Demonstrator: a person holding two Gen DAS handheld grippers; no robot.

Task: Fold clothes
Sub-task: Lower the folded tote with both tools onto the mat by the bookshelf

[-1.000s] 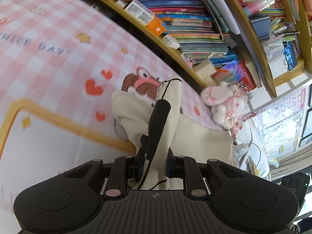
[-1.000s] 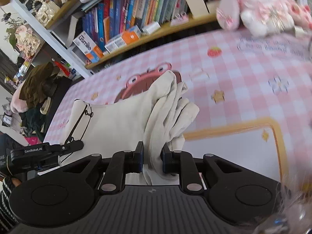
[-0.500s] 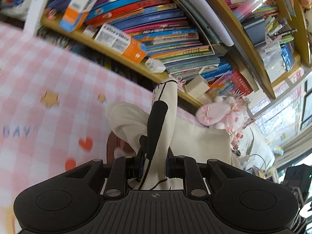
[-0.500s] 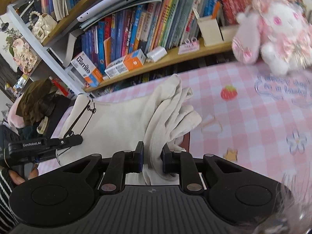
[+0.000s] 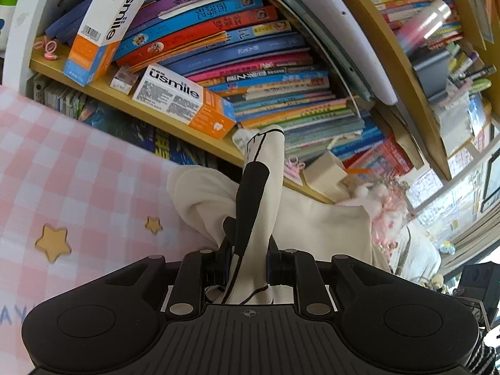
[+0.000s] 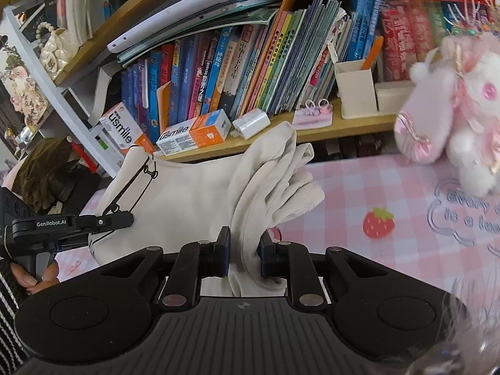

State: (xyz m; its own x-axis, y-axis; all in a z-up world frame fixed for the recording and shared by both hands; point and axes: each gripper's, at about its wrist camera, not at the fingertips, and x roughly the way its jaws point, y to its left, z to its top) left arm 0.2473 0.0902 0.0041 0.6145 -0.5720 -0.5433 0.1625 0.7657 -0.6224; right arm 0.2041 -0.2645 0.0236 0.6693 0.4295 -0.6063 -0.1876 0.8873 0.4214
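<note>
At far left of the right wrist view, my left gripper [image 6: 103, 222] pinches the black-trimmed edge of one cream garment [image 6: 187, 200], its tongs narrowed onto the cloth; in its own view the left gripper [image 5: 248, 261] shows the same edge standing up between the pads, black trim included. I judge that this hold keeps one end raised so the cloth hangs in a sheet between my two grips. Centre: the garment, count one, lifted above the pink checked tablecloth [image 6: 390, 187] and spanning gripper to gripper, in front of the wooden shelf [image 6: 343, 125]. Right of centre: my right gripper [image 6: 245, 254], tongs narrowed on a bunched, ribbed gather of the same garment; the bunching suggests I hold several layers at once, probably to carry them over together for a fold. Shelf stock behind: usmile boxes [image 6: 193, 132], count two in either view; books in a packed row, too many to count; cream pen holder [image 6: 356, 92], one. Far right: pink plush toy [image 6: 453, 112], one, on the tablecloth, clear of the garment.
</note>
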